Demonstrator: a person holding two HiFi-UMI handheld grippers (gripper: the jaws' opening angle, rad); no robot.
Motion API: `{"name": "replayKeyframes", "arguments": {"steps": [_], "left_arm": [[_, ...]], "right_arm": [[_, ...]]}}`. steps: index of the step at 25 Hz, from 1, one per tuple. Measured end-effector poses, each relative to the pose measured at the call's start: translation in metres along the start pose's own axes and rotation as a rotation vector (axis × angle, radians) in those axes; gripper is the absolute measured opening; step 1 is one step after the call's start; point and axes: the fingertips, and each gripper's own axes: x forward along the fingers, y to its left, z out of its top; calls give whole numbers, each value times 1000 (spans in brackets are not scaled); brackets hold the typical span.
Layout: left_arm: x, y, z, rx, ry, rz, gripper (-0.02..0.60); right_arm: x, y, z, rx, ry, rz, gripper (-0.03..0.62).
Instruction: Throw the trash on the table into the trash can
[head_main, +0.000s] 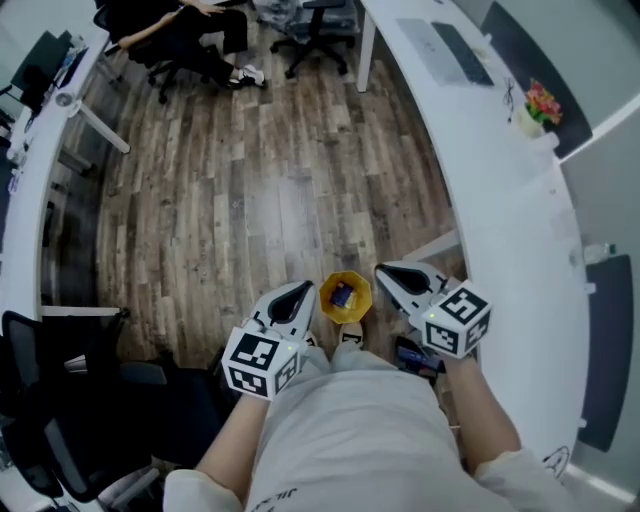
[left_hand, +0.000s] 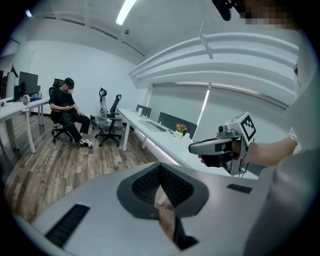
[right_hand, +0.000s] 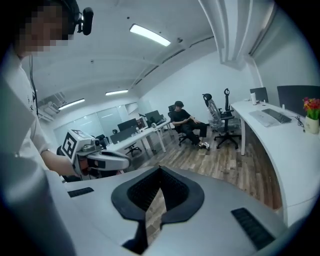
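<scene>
In the head view a small yellow trash can (head_main: 345, 297) stands on the wooden floor right in front of me, with a blue item (head_main: 342, 295) lying inside. My left gripper (head_main: 303, 291) hovers at the can's left edge and my right gripper (head_main: 386, 271) at its right edge, both above it. In the left gripper view the left gripper (left_hand: 160, 170) has its jaws together with nothing between them. The right gripper (right_hand: 160, 172) looks the same in its own view, shut and empty. Each gripper sees the other beside it: the right gripper (left_hand: 200, 147), the left gripper (right_hand: 120, 161).
A long curved white table (head_main: 500, 180) runs along the right, bearing a keyboard (head_main: 460, 50) and a flower pot (head_main: 535, 105). A person sits on a chair (head_main: 190, 40) at the far left, near an office chair (head_main: 320, 30). A black chair (head_main: 60, 400) stands at my left.
</scene>
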Motion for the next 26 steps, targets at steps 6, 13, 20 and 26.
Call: {"name": "replayKeyframes", "arguments": {"steps": [6,13,20,26], "left_arm": [[-8,-6,17,10,-39,-12,2],[-14,-4,22,8,-51,-6,2],[-14,-3,16,-1,-37,-2,2],[-13,-1,16,-8,-39,3,2]], "right_arm": [[0,10,6,26,-18,36,31],[0,20,7,-8,-11,56,31],[1,19,1,-2,0,60,31],[-2,15,4,9,-21,46,31]]}}
